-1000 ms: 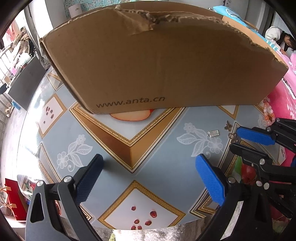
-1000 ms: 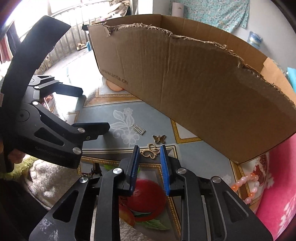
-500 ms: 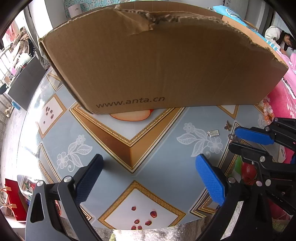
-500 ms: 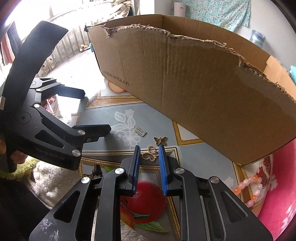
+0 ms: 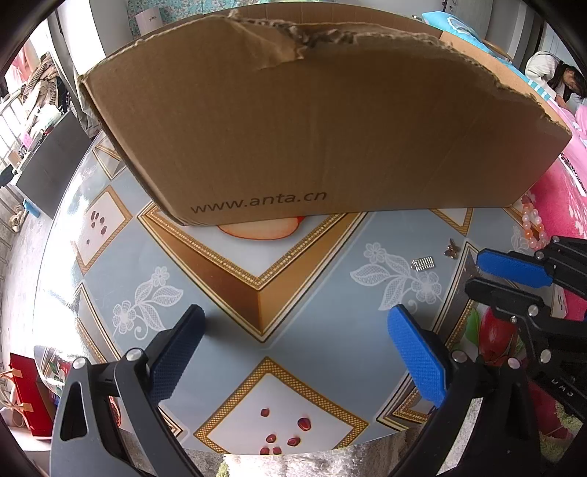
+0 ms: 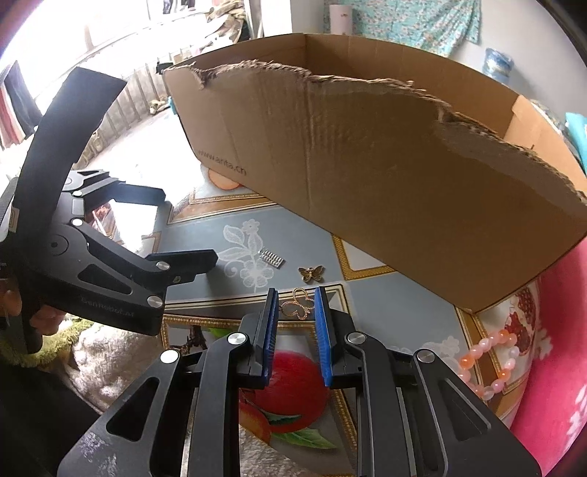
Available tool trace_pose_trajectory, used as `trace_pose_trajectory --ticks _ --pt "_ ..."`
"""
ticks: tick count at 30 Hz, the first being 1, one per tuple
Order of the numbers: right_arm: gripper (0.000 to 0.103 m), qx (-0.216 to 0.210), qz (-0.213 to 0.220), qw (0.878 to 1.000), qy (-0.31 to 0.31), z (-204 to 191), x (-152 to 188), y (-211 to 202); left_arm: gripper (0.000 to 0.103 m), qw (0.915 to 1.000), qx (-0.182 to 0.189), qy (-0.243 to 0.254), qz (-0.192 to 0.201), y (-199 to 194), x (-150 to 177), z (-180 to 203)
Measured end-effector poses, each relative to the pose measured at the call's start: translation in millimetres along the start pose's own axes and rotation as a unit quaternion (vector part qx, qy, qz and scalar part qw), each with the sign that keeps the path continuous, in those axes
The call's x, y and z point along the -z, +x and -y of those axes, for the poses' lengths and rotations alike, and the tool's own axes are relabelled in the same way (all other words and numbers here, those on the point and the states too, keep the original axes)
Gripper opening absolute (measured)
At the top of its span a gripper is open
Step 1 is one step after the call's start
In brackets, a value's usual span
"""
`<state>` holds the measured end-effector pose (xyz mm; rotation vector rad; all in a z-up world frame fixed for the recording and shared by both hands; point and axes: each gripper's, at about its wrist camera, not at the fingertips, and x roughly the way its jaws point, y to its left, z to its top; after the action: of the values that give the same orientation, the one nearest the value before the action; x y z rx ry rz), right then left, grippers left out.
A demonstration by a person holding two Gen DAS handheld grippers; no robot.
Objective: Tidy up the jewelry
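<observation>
Home: patterned tablecloth (image 5: 234, 293), floral curtain (image 6: 422, 22)

"www.anta.cn" — on cardboard box (image 5: 312, 121)

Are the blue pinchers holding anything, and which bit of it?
The right gripper pinches the gold butterfly outline charm by its two outer wing edges. The left gripper is wide open and holds nothing.

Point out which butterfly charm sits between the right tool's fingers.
The larger openwork gold butterfly; the smaller solid butterfly lies beyond the right tool, nearer the box.
</observation>
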<state>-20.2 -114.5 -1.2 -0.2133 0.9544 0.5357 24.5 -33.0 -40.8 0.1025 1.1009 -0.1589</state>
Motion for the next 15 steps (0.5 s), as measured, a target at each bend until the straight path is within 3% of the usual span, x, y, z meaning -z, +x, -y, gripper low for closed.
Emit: trace_pose_trajectory --ticks 15 --pt "0.018 -0.001 0.006 1.0 0.025 18 -1 -8 0.098 1.0 0.0 0.001 0.001 -1 1 0"
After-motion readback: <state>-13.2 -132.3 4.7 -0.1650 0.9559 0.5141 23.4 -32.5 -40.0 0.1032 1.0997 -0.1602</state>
